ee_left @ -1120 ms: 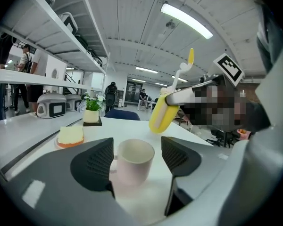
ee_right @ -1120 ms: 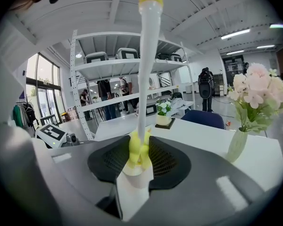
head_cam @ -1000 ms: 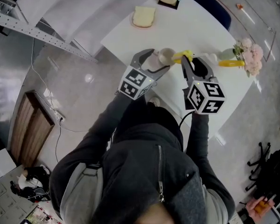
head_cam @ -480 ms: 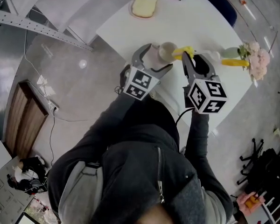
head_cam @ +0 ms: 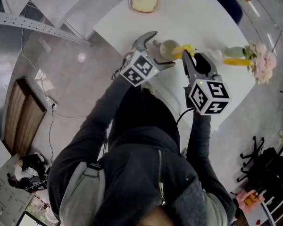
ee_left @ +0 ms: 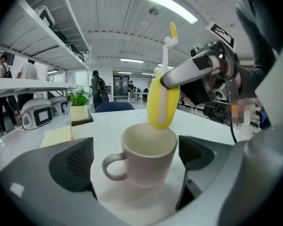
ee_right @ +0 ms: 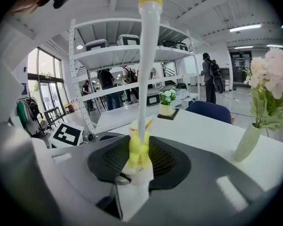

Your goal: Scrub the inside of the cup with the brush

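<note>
At the far edge of the white surface (head_cam: 205,25) lies a pale yellow slab (head_cam: 144,0); whether it is sponge or bread I cannot say. Close to the near edge, the left gripper (head_cam: 163,50) has just been opening its jaws. They stand wide on either side of the cup (ee_left: 148,157), with the pads clear of its wall and the handle turned toward the left pad. The cup looks like glazed ceramic: stiff, slick, breakable, and probably light enough to skid under scrubbing. I'd clamp it across the round body, below the rim. Over its far rim hangs the yellow brush (ee_left: 162,102), soft-looking head down and thin white stem up. The right gripper (ee_right: 139,160) is clamped tight on the brush's yellow part. Near the right corner stands a vase of flowers (head_cam: 257,60). The cup's bottom is out of sight, and I cannot tell whether the brush head touches the rim or the inside.
</note>
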### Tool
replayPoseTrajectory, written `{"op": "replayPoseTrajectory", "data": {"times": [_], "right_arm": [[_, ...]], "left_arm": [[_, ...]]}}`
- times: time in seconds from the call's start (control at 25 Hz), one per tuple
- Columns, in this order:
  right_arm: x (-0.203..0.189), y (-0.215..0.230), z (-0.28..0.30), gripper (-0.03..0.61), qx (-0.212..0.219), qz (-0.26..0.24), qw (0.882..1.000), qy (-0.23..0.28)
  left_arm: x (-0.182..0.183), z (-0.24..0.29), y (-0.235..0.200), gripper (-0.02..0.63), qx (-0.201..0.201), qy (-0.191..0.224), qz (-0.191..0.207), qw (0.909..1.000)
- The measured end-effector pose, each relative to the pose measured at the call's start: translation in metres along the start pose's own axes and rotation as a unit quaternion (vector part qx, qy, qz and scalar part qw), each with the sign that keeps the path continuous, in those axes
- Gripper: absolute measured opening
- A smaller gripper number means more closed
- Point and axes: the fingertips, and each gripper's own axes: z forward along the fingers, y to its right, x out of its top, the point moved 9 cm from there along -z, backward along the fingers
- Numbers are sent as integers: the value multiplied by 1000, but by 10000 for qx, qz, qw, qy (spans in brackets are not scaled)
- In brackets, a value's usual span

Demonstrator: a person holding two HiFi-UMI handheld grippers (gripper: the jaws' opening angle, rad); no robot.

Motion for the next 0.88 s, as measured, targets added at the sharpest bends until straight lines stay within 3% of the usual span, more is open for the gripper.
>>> {"op": "replayPoseTrajectory", "data": {"times": [0.28, 0.88], "right_arm": [[4, 0, 3, 126, 35, -79, 9999, -53], [9, -10, 23, 126, 379, -483, 9974, -383]], "left_arm": [[-9, 16, -3, 546, -481, -181, 230, 9984], [-7, 23, -8, 528, -953, 126, 553, 9938]]}}
